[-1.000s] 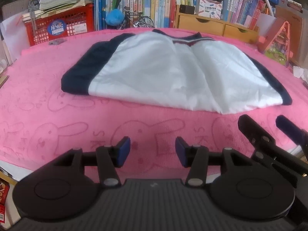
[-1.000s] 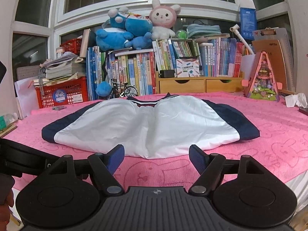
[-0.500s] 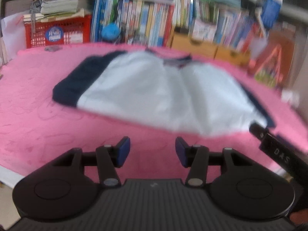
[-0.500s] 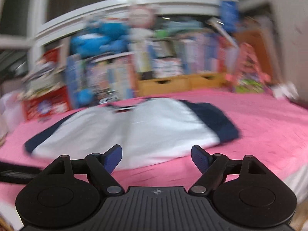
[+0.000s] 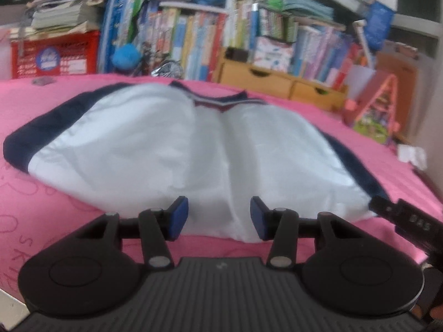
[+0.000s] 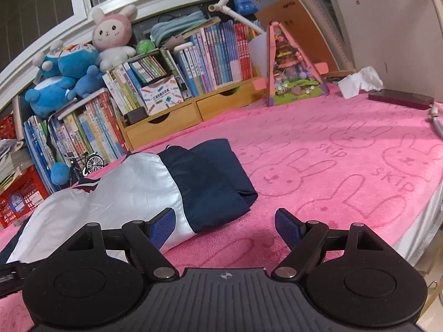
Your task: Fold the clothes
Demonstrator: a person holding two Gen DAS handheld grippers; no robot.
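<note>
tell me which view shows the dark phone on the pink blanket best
The right wrist view: the dark phone lies sharp and unobstructed near the pink blanket's far right edge, beside crumpled tissue. The left wrist view is blurred and does not show the phone at all.

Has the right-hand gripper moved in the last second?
Yes. The right gripper has swung right: it faced the shirt's middle before, now its navy sleeve end, nearer the toy house.

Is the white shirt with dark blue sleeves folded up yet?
Not fully: the white shirt with dark blue sleeves lies spread on the pink blanket, sleeves tucked.
</note>
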